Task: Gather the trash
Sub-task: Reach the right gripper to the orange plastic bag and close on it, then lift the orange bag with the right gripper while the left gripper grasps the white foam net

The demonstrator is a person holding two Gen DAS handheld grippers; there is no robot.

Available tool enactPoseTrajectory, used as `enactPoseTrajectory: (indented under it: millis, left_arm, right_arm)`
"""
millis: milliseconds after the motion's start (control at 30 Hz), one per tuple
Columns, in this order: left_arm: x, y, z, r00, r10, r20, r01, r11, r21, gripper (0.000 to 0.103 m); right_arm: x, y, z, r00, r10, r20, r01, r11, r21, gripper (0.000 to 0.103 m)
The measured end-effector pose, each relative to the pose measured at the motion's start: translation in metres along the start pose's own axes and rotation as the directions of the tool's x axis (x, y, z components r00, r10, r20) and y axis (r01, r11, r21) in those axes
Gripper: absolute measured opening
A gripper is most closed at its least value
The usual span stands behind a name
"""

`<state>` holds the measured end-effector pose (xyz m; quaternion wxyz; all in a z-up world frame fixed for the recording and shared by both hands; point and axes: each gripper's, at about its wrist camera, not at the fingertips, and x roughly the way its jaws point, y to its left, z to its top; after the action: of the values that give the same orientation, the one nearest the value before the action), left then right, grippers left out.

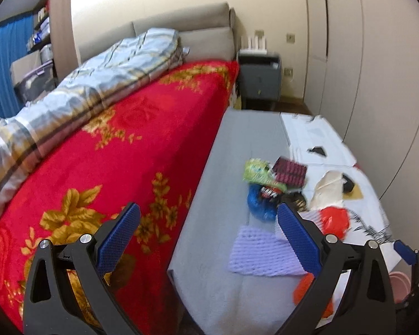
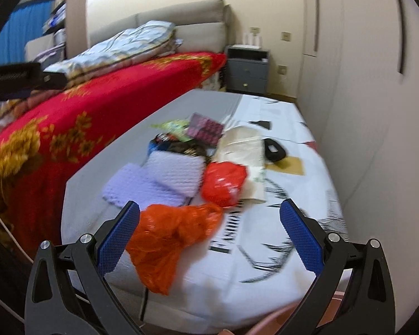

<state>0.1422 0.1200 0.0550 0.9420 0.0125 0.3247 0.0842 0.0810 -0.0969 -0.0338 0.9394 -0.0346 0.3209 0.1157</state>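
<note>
- The left gripper [image 1: 208, 236] hangs with jaws wide apart and empty, above the seam where the red bedspread [image 1: 103, 150] meets the low grey mattress [image 1: 218, 173].
- The right gripper [image 2: 209, 233] is also spread open, holding nothing, over the mattress's near edge.
- The trash lies mid-mattress: an orange bag [image 2: 170, 240] nearest, a red bag [image 2: 223, 181], and lilac foam sheets [image 2: 153, 181].
- The wardrobe wall [image 2: 377, 111] closes the right side.
- The wrappers [image 2: 181, 136] behind are blurred.
</note>
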Motion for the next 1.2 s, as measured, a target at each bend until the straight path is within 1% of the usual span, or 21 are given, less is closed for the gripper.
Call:
enactPoseTrajectory:
  millis: [100, 233, 300, 333, 400, 433, 567, 633, 900, 1067, 1100, 1133, 1200]
  left_arm:
    - [0.004, 0.011, 0.001, 1.000, 0.016, 0.015, -0.015, 1.000, -0.027, 0.095]
    - [0.011, 0.021, 0.001, 1.000, -0.007, -0.017, 0.005, 0.997, -0.073, 0.095]
    - [0.014, 0.024, 0.001, 1.000, -0.005, -0.027, 0.003, 0.997, -0.079, 0.095]
    - [0.015, 0.024, 0.001, 0.999, -0.005, -0.032, 0.002, 0.997, -0.078, 0.095]
    - [0.016, 0.025, 0.001, 0.999, -0.006, -0.033, 0.004, 0.997, -0.079, 0.095]
    - [0.016, 0.026, 0.001, 0.999, -0.009, -0.032, 0.006, 0.997, -0.082, 0.095]
    - [0.017, 0.027, 0.002, 0.999, -0.024, -0.036, 0.020, 0.995, -0.095, 0.095]
    - [0.016, 0.026, 0.002, 0.999, -0.027, -0.032, 0.024, 0.995, -0.094, 0.095]
    - [0.012, 0.025, 0.001, 1.000, -0.023, -0.012, 0.022, 0.996, -0.087, 0.095]
    - [0.008, 0.027, 0.002, 1.000, -0.004, 0.016, 0.006, 0.995, -0.101, 0.095]
    - [0.009, 0.028, 0.002, 1.000, -0.013, 0.012, 0.014, 0.994, -0.105, 0.095]
    - [0.011, 0.029, 0.002, 0.999, -0.038, -0.008, 0.036, 0.993, -0.111, 0.095]
    - [0.012, 0.032, 0.000, 0.998, -0.044, -0.042, 0.038, 0.991, -0.129, 0.095]
  right_arm:
    - [0.019, 0.018, -0.006, 1.000, 0.014, -0.002, -0.014, 0.999, -0.030, 0.098]
    - [0.045, 0.034, -0.017, 1.000, 0.015, -0.021, -0.016, 0.998, -0.060, 0.097]
    - [0.057, 0.038, -0.023, 0.998, 0.027, -0.050, -0.030, 0.998, -0.060, 0.081]
    - [0.062, 0.038, -0.026, 0.996, 0.048, -0.072, -0.052, 0.998, -0.046, 0.071]
    - [0.061, 0.037, -0.029, 0.997, 0.048, -0.057, -0.050, 0.998, -0.039, 0.070]
    - [0.061, 0.038, -0.030, 0.997, 0.055, -0.061, -0.058, 0.997, -0.042, 0.067]
    - [0.052, 0.038, -0.029, 0.995, 0.081, -0.062, -0.085, 0.994, -0.063, 0.062]
    - [0.047, 0.037, -0.029, 0.995, 0.079, -0.061, -0.083, 0.994, -0.072, 0.060]
    - [0.023, 0.036, -0.017, 0.997, 0.072, -0.023, -0.074, 0.995, -0.069, 0.059]
    - [-0.017, 0.026, 0.005, 0.997, 0.074, 0.031, -0.072, 0.996, -0.061, 0.059]
    - [-0.027, 0.023, 0.010, 0.997, 0.070, 0.045, -0.067, 0.996, -0.059, 0.060]
    - [-0.037, 0.020, 0.014, 0.996, 0.063, 0.059, -0.059, 0.997, -0.057, 0.060]
    - [-0.055, 0.012, 0.021, 0.996, 0.053, 0.078, -0.049, 0.998, -0.050, 0.060]
